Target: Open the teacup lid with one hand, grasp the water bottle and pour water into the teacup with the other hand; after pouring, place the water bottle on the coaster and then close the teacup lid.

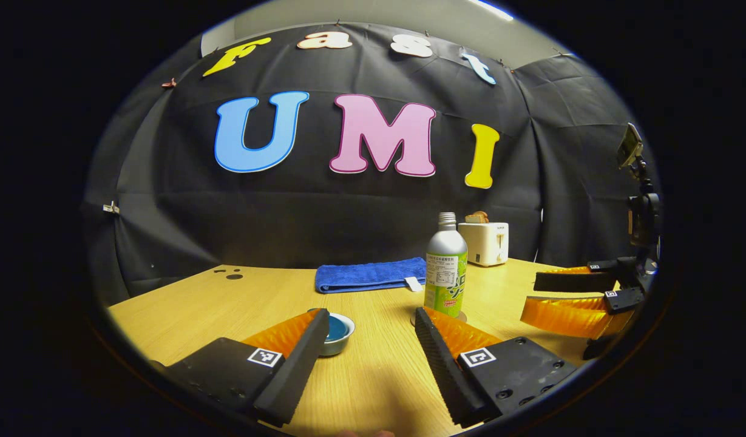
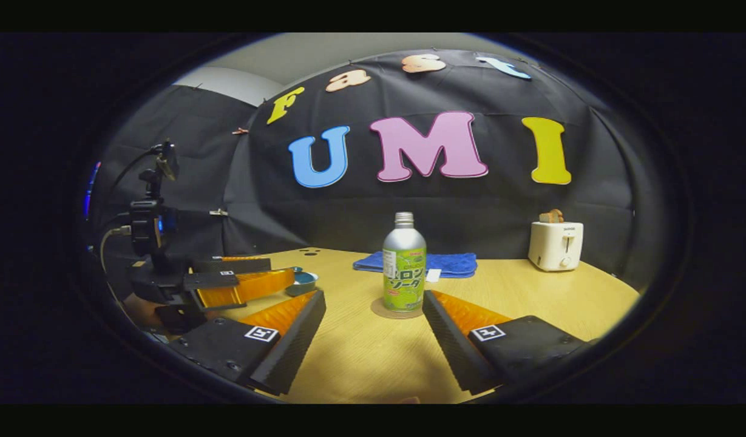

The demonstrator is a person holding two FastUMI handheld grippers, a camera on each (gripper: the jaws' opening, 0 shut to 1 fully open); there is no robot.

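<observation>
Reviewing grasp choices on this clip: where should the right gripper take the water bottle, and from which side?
Around the labelled body of the water bottle, approached level from the front. It stands upright on the coaster, straight ahead of the open right gripper, sides unobstructed.

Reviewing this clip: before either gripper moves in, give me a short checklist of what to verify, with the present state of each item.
1. Left gripper open and free: ok, fingers wide apart, nothing between them.
2. Right gripper open and free: ok, spread wide, holding nothing.
3. Water bottle upright on the coaster: ok.
4. Bottle cap off for pouring: cannot tell; the threaded neck shows, but whether a cap sits on it is unclear.
5. Teacup in reach of the left gripper: ok, just past its left finger.
6. Teacup lid on the cup: cannot tell; the finger hides part of it.
</observation>
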